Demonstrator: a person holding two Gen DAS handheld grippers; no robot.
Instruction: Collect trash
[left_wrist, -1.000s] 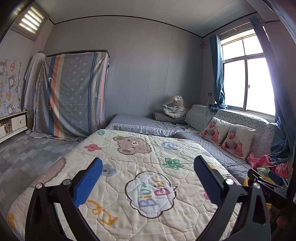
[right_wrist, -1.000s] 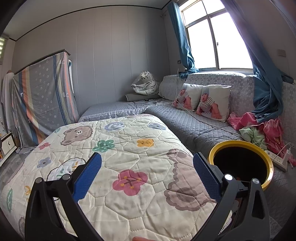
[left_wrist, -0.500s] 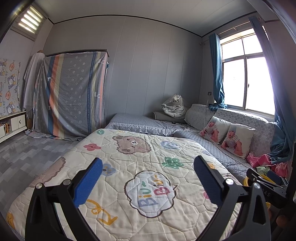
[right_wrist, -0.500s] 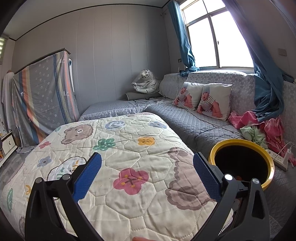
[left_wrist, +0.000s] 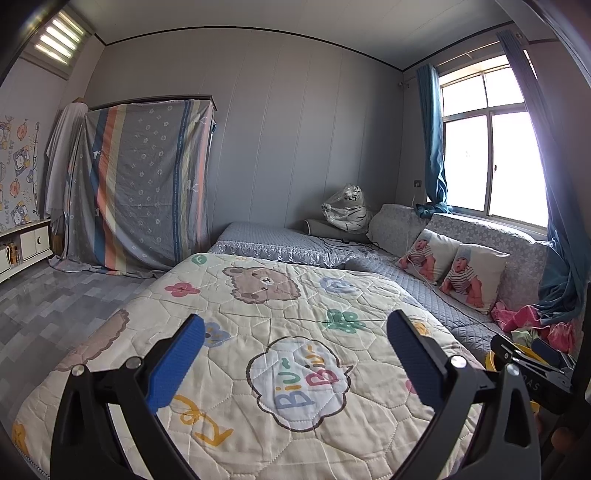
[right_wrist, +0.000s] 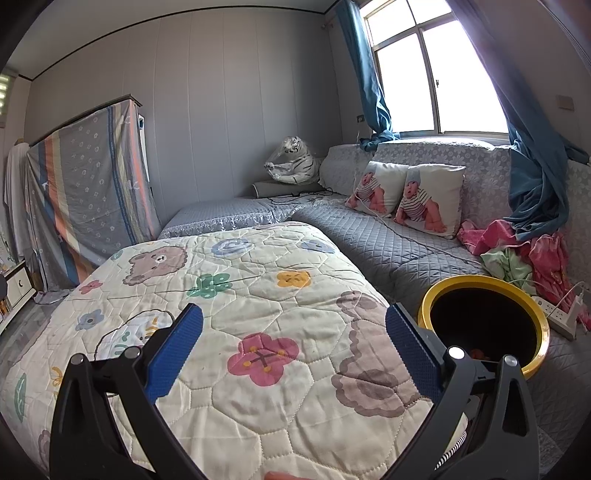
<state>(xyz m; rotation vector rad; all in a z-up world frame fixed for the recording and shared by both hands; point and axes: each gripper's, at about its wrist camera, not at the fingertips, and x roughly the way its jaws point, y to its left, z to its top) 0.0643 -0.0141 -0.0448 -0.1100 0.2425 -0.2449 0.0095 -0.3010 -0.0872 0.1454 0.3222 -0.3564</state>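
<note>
A round bin with a yellow rim (right_wrist: 480, 284) and a dark inside stands on the grey quilted cover to the right of the bed; something orange shows at its bottom (right_wrist: 480, 353). My right gripper (right_wrist: 293, 349) hovers open and empty over the cartoon quilt (right_wrist: 258, 295), just left of the bin. My left gripper (left_wrist: 295, 358) is open too, with nothing between its blue pads, above the quilt (left_wrist: 258, 302). In the left wrist view only a sliver of the bin's yellow rim (left_wrist: 493, 360) shows behind the other gripper's body. I see no loose trash on the quilt.
Two baby-print cushions (right_wrist: 406, 199) lean on the grey sofa back under the window. Pink and green clothes (right_wrist: 517, 251) and a white power strip (right_wrist: 557, 314) lie beside the bin. A striped sheet covers a wardrobe (left_wrist: 147, 184) at the left; tiled floor (left_wrist: 55, 295) lies beside the bed.
Both views have shifted only slightly; the bin sits a little higher in the right wrist view. Both grippers stay open.
</note>
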